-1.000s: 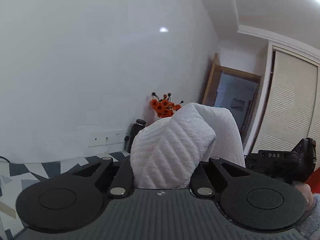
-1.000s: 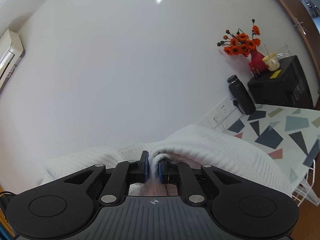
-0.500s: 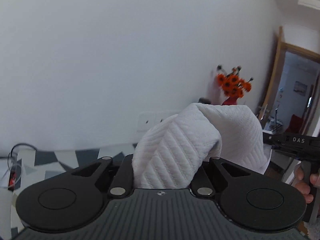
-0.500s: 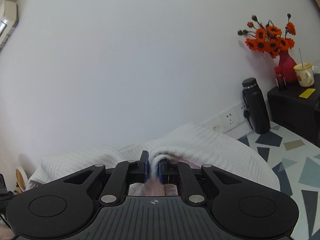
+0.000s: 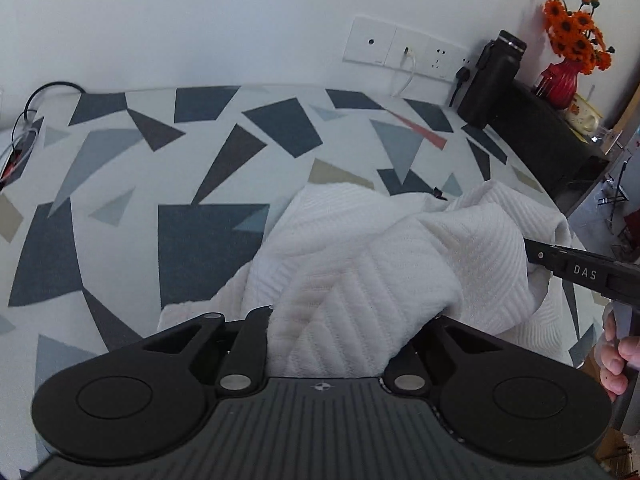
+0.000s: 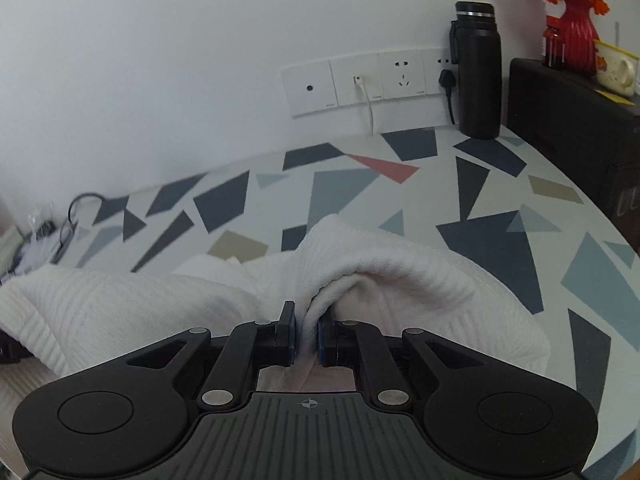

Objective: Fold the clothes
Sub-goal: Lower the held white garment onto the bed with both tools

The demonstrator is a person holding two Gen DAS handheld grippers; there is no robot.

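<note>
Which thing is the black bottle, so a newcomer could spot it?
Start at the white wall above the patterned table and find the row of white wall sockets. Just right of them stands the black bottle, upright against the wall. It is the tall black cylinder; the red vase beside it holds orange flowers.

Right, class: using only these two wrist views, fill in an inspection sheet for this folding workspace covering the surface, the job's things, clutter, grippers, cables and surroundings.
Surface: table top with a geometric pattern of grey, dark blue, tan and red shapes.
Job's things: white ribbed garment, bunched, part of it lying on the table.
Clutter: black bottle at the wall; black box bearing a red vase of orange flowers and a mug.
Grippers: left gripper shut on the garment, pads hidden by cloth; right gripper shut on a fold.
Cables: white cable and black plug in the wall sockets; black cable loop at the table's far left.
Surroundings: plain white wall.
</note>
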